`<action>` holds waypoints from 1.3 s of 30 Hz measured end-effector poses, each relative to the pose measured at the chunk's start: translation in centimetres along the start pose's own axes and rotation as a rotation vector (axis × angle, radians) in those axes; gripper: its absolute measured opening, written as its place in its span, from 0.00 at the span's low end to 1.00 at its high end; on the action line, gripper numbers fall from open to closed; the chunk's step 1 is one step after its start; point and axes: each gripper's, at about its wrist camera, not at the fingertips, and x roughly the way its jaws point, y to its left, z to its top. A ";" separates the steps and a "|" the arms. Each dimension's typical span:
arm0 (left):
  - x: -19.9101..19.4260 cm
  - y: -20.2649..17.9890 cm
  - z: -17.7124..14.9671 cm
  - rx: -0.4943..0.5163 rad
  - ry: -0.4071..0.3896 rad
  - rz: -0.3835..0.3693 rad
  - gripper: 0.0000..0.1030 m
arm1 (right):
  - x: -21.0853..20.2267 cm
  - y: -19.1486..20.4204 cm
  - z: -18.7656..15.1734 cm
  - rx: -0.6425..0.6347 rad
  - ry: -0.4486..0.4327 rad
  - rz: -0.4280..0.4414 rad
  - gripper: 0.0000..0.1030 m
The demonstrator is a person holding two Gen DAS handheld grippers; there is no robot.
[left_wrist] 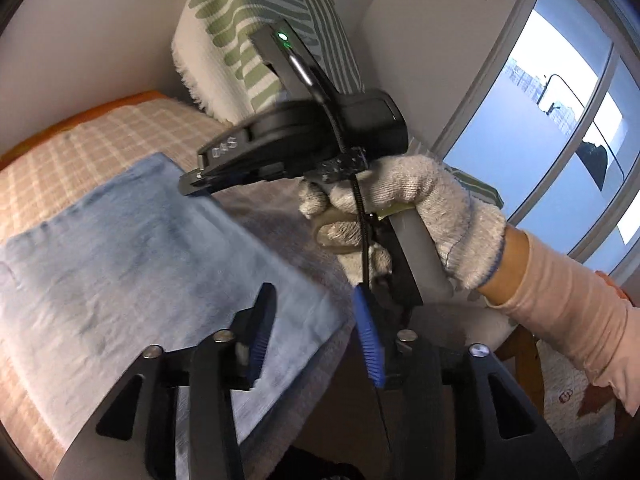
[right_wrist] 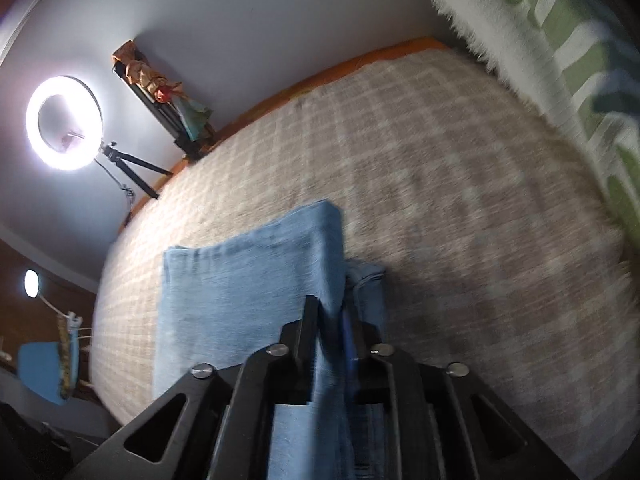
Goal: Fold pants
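Folded light-blue jeans lie flat on the checked bed cover. My left gripper is open over their near right edge: one blue pad over the denim, the other past the edge. A gloved hand holds my right gripper low over the jeans' far corner. In the right wrist view the jeans spread to the left. A raised fold of denim runs between the right gripper's narrowly parted fingers, with a dark gap beside the blue pad.
A green-and-white striped blanket is heaped at the bed's far end against the wall. A window is on the right. A ring light on a tripod and a small lamp stand beyond the bed's left side.
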 end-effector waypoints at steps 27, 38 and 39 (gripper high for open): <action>-7.2 18.7 -7.1 -0.610 -0.057 0.165 0.69 | 0.7 -2.9 -2.0 -0.072 0.080 0.135 0.85; -5.7 20.1 -7.7 -0.682 -0.099 0.087 0.67 | 2.2 -4.5 -2.0 -0.085 0.095 0.265 0.89; -5.7 20.2 -7.7 -0.680 -0.103 0.084 0.67 | 2.3 -4.4 -2.1 -0.091 0.095 0.287 0.89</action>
